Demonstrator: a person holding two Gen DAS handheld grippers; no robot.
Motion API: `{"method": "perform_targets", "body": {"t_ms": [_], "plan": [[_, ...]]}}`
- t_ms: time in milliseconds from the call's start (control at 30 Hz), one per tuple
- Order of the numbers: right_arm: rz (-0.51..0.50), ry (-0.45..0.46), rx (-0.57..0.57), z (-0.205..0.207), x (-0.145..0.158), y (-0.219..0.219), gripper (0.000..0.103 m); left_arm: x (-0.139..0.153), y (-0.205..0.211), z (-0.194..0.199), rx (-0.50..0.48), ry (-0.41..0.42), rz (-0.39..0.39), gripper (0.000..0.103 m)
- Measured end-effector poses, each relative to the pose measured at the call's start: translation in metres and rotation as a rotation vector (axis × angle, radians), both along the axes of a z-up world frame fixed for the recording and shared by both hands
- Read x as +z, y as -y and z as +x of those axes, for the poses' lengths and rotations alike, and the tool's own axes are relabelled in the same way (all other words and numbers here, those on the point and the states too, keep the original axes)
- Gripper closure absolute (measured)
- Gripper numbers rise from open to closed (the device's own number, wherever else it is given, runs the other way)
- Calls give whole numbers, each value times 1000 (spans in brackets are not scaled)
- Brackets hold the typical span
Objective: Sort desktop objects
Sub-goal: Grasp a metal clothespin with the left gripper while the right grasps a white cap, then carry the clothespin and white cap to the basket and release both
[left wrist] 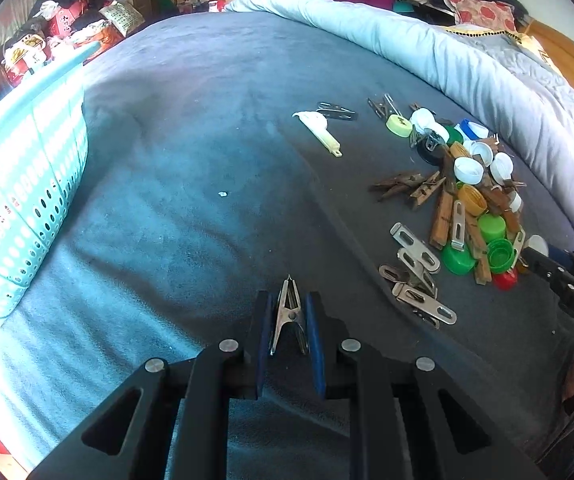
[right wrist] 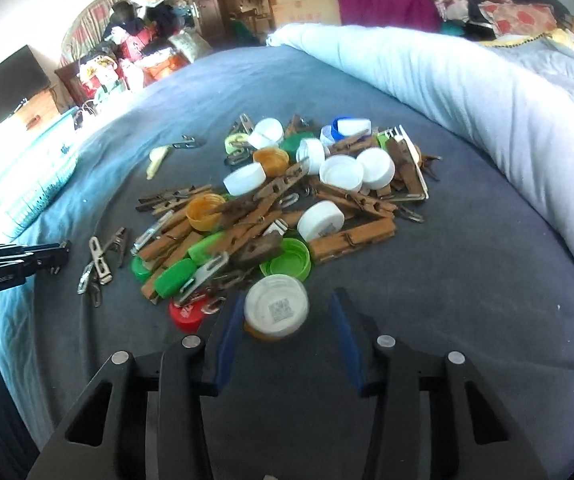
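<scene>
Left gripper (left wrist: 290, 312) pinching metal clip (left wrist: 289, 312), low centre of left view. Right gripper (right wrist: 287, 316) spread around white cap (right wrist: 277, 310) at pile's (right wrist: 271, 208) near edge, not touching yet. My worry — cap tilts, squirts out on closing; thin clip twists free. Cap bears QR code, unreadable; "DAS" on right gripper at left view's right edge.

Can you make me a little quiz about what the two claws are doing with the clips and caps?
1. True or false: the left claw is shut on a metal clip.
2. What sits between the right claw fingers: A) white cap, B) spoon, C) key?
3. What colour is the basket on the left?

Key: 1 true; 2 A; 3 turquoise.
</scene>
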State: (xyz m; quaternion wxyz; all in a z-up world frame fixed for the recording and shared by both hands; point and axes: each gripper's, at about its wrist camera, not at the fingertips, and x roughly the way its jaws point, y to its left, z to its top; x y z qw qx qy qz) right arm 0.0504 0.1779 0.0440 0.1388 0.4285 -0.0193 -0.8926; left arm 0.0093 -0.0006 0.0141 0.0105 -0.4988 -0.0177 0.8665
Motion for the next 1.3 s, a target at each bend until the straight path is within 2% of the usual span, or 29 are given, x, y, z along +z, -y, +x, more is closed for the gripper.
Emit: {"method": "perform_targets", "body": {"t_ms": [67,100,367,500,733,900,1033,1300], "plan": [[-11,12,-6,0,-2,-2,77,0,0,0,-2,0,-1,85],[-20,18,-8,0,-3,-4,90,1,-1,0,2,1,0,85],[-85,-4,-32,15,10,-13,90,13,-1,6,-11,-34,0,85],[-126,-12,-29,27,21,-11,90,30,2,14,-23,-79,5,85],[-139,-45,20,40,48,11,90,69,13,29,-18,-159,3,85],[-136,-89,65,40,75,30,90,104,24,32,-16,-225,16,85],[-140,-127,110,36,102,47,90,136,36,30,-12,-275,80,85],[-139,-220,205,19,159,97,90,182,59,30,23,-345,72,85]]}}
